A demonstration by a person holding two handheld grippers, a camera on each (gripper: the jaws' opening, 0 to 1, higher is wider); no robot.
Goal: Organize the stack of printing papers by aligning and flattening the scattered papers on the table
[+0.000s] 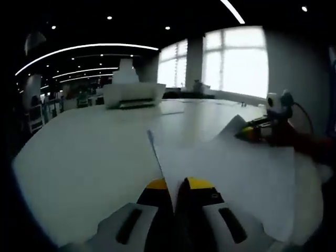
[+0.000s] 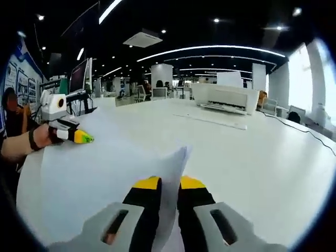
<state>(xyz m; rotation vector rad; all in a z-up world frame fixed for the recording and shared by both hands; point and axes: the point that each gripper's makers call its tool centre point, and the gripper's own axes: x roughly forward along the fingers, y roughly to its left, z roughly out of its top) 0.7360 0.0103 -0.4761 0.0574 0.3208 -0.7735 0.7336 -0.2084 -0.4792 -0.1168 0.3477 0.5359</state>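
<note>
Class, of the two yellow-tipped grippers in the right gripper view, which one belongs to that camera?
The right gripper, rising from the bottom edge, pinching the paper; the left gripper enters from the left.

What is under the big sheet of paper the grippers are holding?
The white table lies under the paper, showing bare around its edges. Each gripper, left and right, pinches an edge. Whether more sheets lie beneath cannot be seen; the paper covers that spot.

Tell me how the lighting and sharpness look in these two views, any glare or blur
Left gripper view: the windows are blown out to white glare, the ceiling is dark, and the printer and the right claw look soft. Right gripper view: light is more even, the ceiling strip lights curve with fisheye distortion, and the paper edge between the claw's tips is slightly blurred.
</note>
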